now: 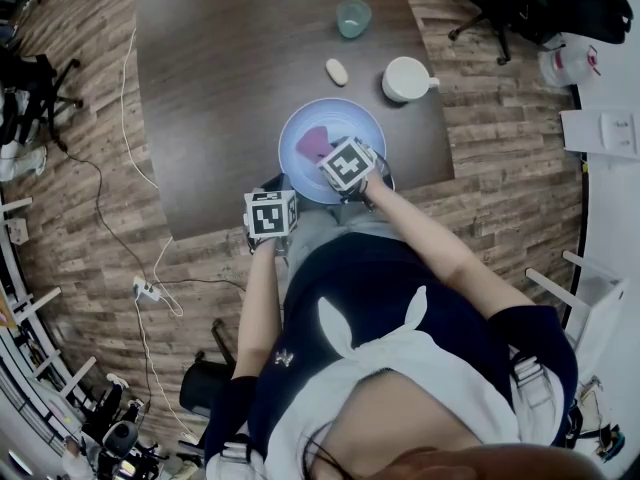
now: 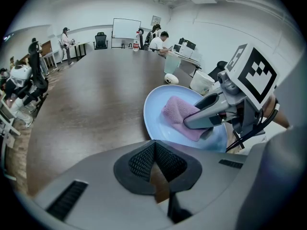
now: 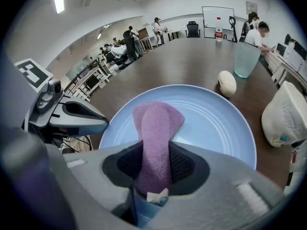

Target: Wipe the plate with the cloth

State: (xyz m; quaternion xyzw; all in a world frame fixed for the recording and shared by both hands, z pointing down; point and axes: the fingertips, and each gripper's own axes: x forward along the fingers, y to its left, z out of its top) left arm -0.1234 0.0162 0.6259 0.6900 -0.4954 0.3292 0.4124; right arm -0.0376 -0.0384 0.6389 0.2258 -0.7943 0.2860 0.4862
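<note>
my right fingers (image 3: 184, 164) are clamped on the pink cloth (image 3: 156, 123), which lies on the blue plate (image 3: 216, 123) at the bench (image 1: 220, 88) edge. my left fingers (image 2: 139, 162) are together, empty. i should press flat and sweep out to the rim.

Mug (image 1: 405, 79), pale oval object (image 1: 337, 71) and green cup (image 1: 353, 18) stand beyond the plate (image 1: 340, 118); the bench's (image 1: 220, 88) left side lies open.

From my remote seat, the left gripper (image 2: 154, 169) and right gripper (image 3: 153, 176) look alike: pale grey moulded shells, black mesh pads (image 2: 139, 159), and a cube (image 1: 270, 214) of black-and-white square markers (black cables (image 2: 249, 135) trail from the right one). The wearer's shirt (image 1: 370, 278) is navy and short-sleeved, with a white garment (image 1: 400, 358) knotted over it.
</note>
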